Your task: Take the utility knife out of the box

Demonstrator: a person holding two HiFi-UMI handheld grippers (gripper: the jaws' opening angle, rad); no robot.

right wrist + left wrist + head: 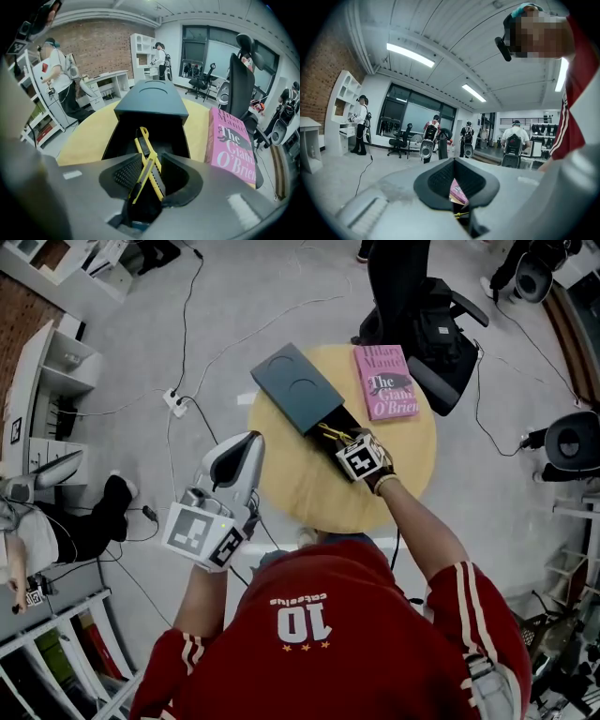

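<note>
Seen from the head view, my left gripper [251, 439] hung off the worktop's [300, 488] edge over open floor [141, 456], its own view showed its fingers [439, 183] closed, and the right gripper view showed my right fingers [126, 173] parted around the utility knife [143, 140] inside the box [150, 103].

Dark grey box [295, 385] lies flat at table's [309, 488] 11 o'clock, black inner tray [348, 416] slid out twd 5 o'clock. Yellow-black utility knife [143, 145] lies lengthwise in tray; 2nd yellow-black body crosses it.
</note>
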